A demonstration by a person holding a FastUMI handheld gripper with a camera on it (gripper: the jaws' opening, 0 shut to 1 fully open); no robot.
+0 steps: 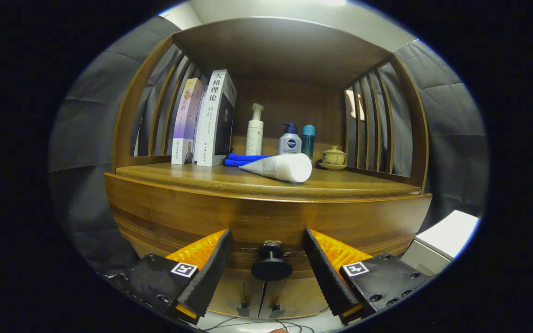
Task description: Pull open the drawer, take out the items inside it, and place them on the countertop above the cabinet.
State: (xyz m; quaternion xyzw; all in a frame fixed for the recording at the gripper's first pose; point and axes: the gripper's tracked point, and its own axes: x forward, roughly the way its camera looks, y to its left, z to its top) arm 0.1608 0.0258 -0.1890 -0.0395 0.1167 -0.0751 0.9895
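**Operator:** State of the tongs (267, 231)?

**Technician:** Released. Both fingers stand well apart, and neither touches anything. The black knob (271, 267) of the drawer (266, 217) sits between them, roughly centred and clear of each finger.

**Operator:** Position of the drawer?

**Technician:** The drawer front lies directly ahead of the tongs, below the desk (192, 178). It appears to be pushed in, though the lens curvature makes this uncertain. Its contents are hidden.

**Operator:** What is on the desk?

**Technician:** Beyond the tongs and above them, a white tube (281, 167) lies on its side near the front edge, with a blue cloth (241, 159) just behind it. Upright books (215, 118), pump bottles (289, 141) and a lidded cup (334, 156) stand further back.

**Operator:** Which step is in hand?

**Technician:** The step concerns the knob. The scene fits two stages: a full drawer about to be gripped, or an emptied drawer just let go, with the tube as its former content.

**Operator:** Requirements for any pull?

**Technician:** The fingers would have to close squarely on the knob stem and the force would have to run straight back, since the knob is small and could slip.
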